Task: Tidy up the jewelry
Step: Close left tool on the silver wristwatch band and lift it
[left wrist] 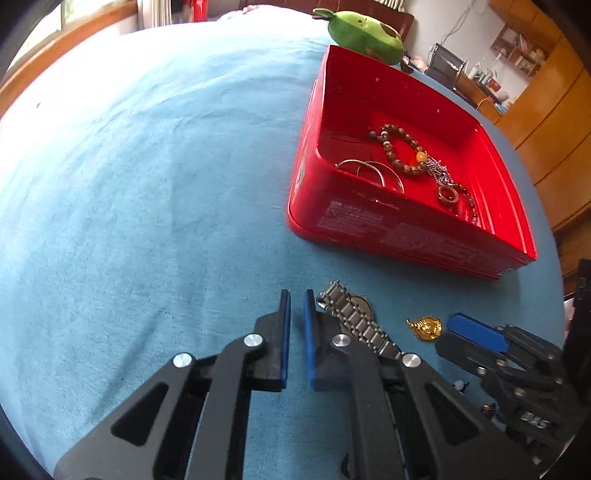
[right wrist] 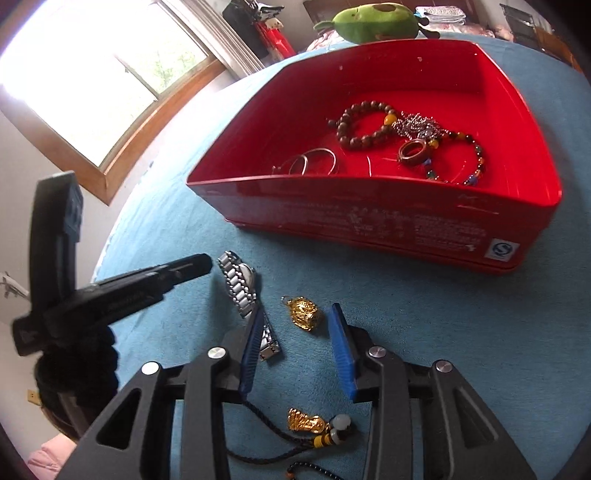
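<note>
A red box [left wrist: 406, 236] [right wrist: 369, 221] stands on the blue bedspread and holds a brown bead bracelet [right wrist: 364, 123], silver rings [right wrist: 314, 162], a silver chain and a coloured bead string. A steel watch [left wrist: 354, 317] [right wrist: 240, 286] and a gold pendant [left wrist: 424, 326] [right wrist: 304, 314] lie in front of the box. My right gripper [right wrist: 297, 314] is open, low over the bedspread, with the gold pendant between its fingers. My left gripper [left wrist: 296, 299] is nearly closed and empty, just left of the watch. A second gold charm on a dark cord [right wrist: 306, 421] lies under the right gripper.
A green plush toy [left wrist: 364, 31] [right wrist: 373, 20] lies behind the box. The bedspread [left wrist: 147, 184] stretches wide to the left. A window [right wrist: 92, 85] and wooden furniture [left wrist: 546, 110] ring the bed. The left gripper shows in the right wrist view [right wrist: 147, 284].
</note>
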A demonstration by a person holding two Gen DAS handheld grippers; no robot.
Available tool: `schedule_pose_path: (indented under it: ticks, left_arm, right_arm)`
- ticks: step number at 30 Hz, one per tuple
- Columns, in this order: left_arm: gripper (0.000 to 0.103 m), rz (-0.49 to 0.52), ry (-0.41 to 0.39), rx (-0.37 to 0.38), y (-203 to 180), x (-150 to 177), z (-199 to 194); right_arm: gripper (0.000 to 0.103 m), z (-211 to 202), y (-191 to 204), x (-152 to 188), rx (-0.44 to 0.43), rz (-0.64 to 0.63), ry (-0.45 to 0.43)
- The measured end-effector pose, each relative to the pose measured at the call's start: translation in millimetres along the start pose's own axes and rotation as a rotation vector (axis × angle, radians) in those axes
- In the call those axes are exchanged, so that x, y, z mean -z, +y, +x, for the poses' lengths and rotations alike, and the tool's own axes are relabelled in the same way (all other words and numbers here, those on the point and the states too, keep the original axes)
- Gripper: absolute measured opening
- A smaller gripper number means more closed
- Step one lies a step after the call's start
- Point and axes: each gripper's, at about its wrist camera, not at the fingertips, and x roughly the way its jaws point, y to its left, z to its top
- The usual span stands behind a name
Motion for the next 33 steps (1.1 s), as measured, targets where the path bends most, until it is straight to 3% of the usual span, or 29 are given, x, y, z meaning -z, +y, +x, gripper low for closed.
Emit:
schedule_pose_path:
  ticks: [8, 10, 12, 16, 22, 28, 33]
  left_arm:
    - [0.008, 0.042, 0.022, 0.042, -21.4, 9.7, 3.4]
    - [0.008, 0.035, 0.029, 0.038, -20.3, 8.5, 7.3]
    - [0.008, 0.022, 0.034, 0.04, -19.2, 9.6, 9.5]
    - [0.035, 0.001, 0.036, 0.041, -20.1, 9.8, 11.8]
    - [0.046, -0.009, 0.034, 0.008, -30.0, 9.7, 19.1]
    - [0.047, 0.009, 0.01, -0.063, -43.5, 9.0, 25.5]
    - [0.039, 0.082, 0.001, -0.106, -57.9, 13.9, 29.3]
  right_arm:
    - [0.038, 15.9, 15.9, -3.3, 0.088, -0.048, -0.002]
    - [0.026, 18.8, 26.0, -1.0, 0.166, -0.114, -0.009]
    - [0.021, 19.2, 31.2, 1.3, 0.205, -0.151, -0.01]
    - [0.018, 10.1, 22.4, 2.8, 0.175, -0.121, -0.015]
    - [0.017, -11.6, 8.7, 1.9, 0.143, -0.075, -0.063]
    - [0.017, -19.4, 3.1, 0.9, 0.121, -0.054, -0.07]
    - [0.017, -20.0, -1.2, -0.2, 0.104, -0.041, -0.072]
